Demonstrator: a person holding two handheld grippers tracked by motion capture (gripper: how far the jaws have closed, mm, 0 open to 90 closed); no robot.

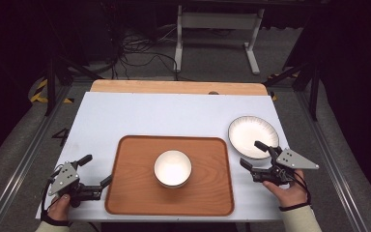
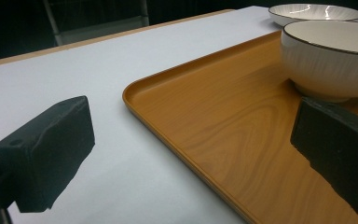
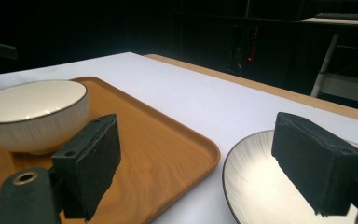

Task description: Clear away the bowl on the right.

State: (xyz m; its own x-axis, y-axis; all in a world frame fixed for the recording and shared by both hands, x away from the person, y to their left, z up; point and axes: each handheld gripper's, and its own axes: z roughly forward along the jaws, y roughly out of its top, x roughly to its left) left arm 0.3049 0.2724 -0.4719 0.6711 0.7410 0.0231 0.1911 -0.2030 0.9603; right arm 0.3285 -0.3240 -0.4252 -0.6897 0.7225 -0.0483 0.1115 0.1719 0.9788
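Observation:
A brown wooden tray (image 1: pixel 130 193) lies on the white table, and a white bowl (image 1: pixel 172 167) stands upright in its middle. A white plate (image 1: pixel 251 135) with a dark rim rests on the table right of the tray. My left gripper (image 1: pixel 95 170) is open at the tray's left edge, one jaw over the tray (image 2: pixel 205 126), the other over the table; the bowl (image 2: pixel 331 60) is beyond it. My right gripper (image 1: pixel 252 154) is open at the plate's near edge, one jaw over the plate (image 3: pixel 256 182), the other by the tray (image 3: pixel 158 140) corner. Nothing is held.
The white table top (image 1: pixel 149 113) has a wooden strip (image 1: pixel 174 87) along its far edge. Metal rails run along both sides. Beyond the table stand a white frame (image 1: pixel 217 29) and floor cables (image 1: pixel 135 53).

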